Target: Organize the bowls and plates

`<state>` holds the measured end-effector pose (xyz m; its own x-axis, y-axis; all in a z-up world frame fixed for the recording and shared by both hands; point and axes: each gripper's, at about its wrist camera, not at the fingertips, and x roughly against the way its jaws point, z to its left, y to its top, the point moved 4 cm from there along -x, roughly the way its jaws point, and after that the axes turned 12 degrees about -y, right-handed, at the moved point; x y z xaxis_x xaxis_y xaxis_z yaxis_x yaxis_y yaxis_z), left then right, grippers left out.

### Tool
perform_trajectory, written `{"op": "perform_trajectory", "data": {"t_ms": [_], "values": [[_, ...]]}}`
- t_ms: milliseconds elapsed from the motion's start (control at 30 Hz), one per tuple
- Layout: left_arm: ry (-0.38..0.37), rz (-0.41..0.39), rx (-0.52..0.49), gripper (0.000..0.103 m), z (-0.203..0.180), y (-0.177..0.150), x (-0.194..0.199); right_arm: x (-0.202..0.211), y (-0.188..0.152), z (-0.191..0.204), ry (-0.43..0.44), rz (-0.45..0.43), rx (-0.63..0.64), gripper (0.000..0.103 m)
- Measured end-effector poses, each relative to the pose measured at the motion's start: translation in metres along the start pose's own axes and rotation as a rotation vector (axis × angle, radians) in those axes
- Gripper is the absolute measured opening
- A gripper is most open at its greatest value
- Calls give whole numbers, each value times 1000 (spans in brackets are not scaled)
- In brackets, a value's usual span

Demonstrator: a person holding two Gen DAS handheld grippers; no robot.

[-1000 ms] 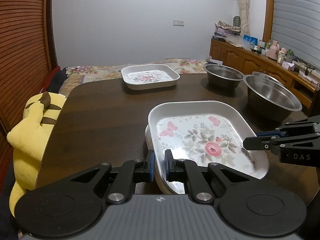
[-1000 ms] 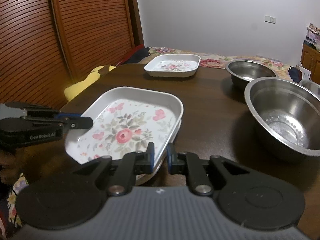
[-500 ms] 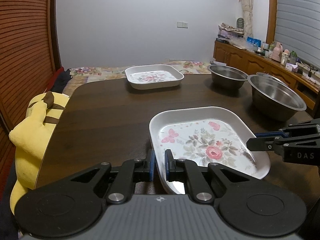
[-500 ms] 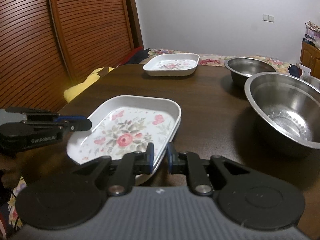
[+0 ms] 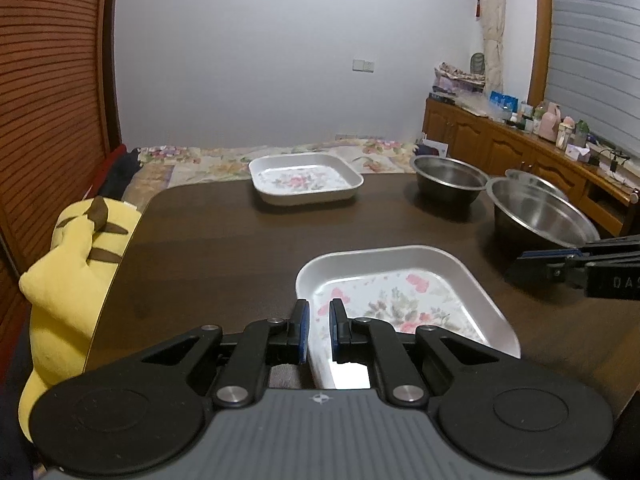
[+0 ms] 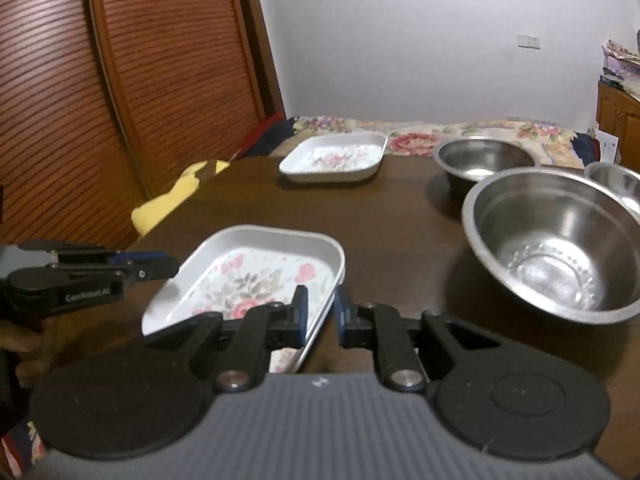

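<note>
So at this point both claws were on the same floral plate (image 5: 404, 296), one on each side. The left claw (image 5: 318, 330) was clamped on the plate's rim at the side facing the counter's left edge, and the right claw (image 6: 320, 314) was clenched on the opposite rim. The plate was over the near part of the counter (image 5: 208, 248), and it looked lifted a bit, though I couldn't say for sure that it was clear of the wood.

Progress-wise I'd call it early days. A second floral plate (image 5: 304, 178) sat alone by the far edge, well apart from the held one, so the plates weren't stacked yet. My guess is that was where this one was headed. The steel bowls were all loose too: a big bowl (image 6: 556, 240) by the right edge, a mid-size bowl (image 6: 484, 160) behind it toward the far right corner, and a small bowl (image 6: 616, 180) peeking in just beside them. None were nested. So left to do: stack the plates, then sort out the bowls
</note>
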<state>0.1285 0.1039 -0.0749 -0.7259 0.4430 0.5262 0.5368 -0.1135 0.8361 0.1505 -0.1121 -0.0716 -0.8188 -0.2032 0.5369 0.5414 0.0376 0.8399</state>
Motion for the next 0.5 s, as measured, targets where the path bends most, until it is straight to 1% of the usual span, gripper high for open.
{"op": "perform_trajectory", "data": {"t_ms": [267,500], "values": [[-19,-15,-30,11,-9,18,1,12,14,-7,6,-39,-13,16],[-20,-22,-60,11,-6,46,-7,12,36,-11,7,-66,15,16]]}}
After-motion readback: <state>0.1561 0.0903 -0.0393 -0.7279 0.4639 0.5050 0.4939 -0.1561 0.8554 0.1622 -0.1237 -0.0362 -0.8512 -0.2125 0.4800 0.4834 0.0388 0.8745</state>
